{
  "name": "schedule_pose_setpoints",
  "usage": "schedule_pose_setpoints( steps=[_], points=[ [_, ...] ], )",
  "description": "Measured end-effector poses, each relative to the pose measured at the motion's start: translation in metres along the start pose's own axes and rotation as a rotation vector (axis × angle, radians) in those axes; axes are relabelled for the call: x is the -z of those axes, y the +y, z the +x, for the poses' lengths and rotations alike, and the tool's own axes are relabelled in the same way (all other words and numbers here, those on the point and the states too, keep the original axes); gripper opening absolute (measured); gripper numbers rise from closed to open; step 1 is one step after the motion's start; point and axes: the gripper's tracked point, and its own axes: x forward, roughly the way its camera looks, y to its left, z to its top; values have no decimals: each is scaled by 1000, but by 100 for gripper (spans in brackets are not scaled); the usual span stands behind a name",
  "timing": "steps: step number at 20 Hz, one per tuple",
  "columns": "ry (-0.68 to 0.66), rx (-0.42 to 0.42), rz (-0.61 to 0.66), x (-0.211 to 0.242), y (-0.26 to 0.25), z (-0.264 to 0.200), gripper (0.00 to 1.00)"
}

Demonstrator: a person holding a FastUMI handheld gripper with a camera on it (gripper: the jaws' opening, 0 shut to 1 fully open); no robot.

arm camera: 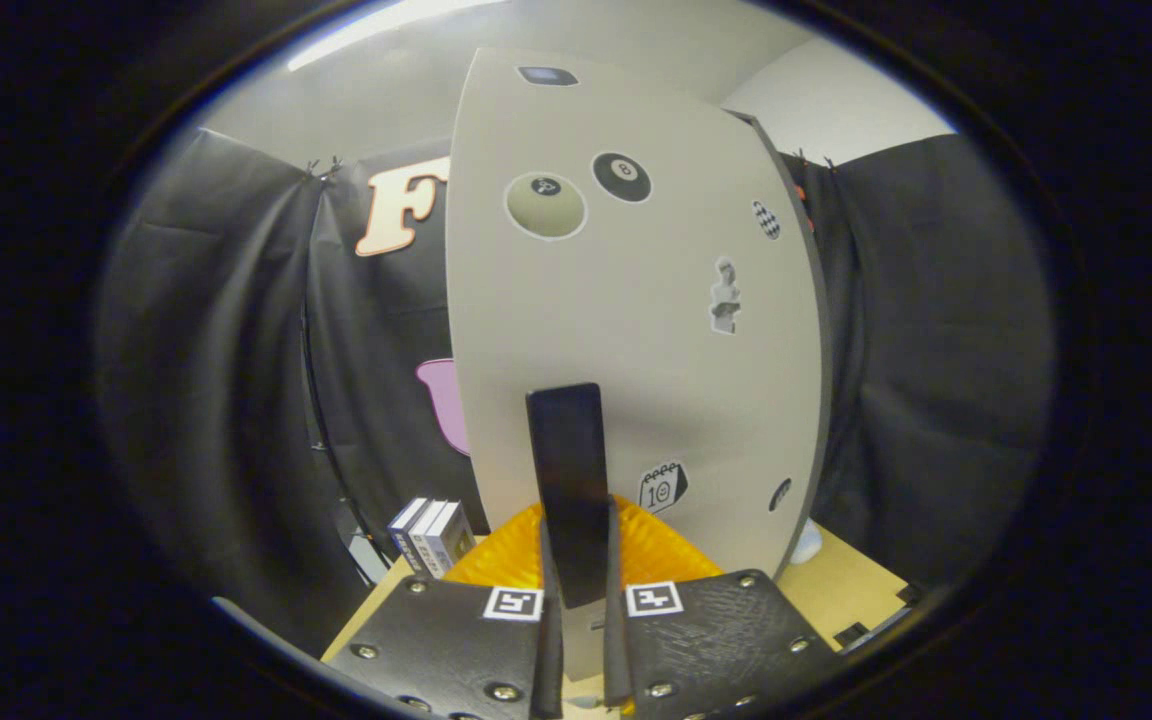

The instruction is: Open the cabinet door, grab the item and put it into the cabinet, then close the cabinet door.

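We see our gripper point(576, 600) pointing straight at the pale grey sticker-covered cabinet door point(636, 300), both fingers clamped on its upright black bar handle point(566, 480). Small white boxes point(428, 535) stand on the light wooden table point(836, 580) beside the door.

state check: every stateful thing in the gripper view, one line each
cabinet door: swung partly open, its edge facing the camera
door handle: upright dark bar, clamped between the fingers
gripper: shut on the door handle, both fingers pressing its sides
small boxes: standing upright in a row on the table, beside the cabinet
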Motion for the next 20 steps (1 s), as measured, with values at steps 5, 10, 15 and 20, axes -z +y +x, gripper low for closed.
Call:
schedule_pose_setpoints(
  steps=[5, 10, 15, 20],
  points=[
    [0, 39, -5, -2, -19, -20, 15],
    [1, 99, -9, -4, -44, -45, 14],
    [-6, 148, -39, -7, -69, -51, 12],
    [12, 173, -9, -7, -101, -68, 11]
  ],
)
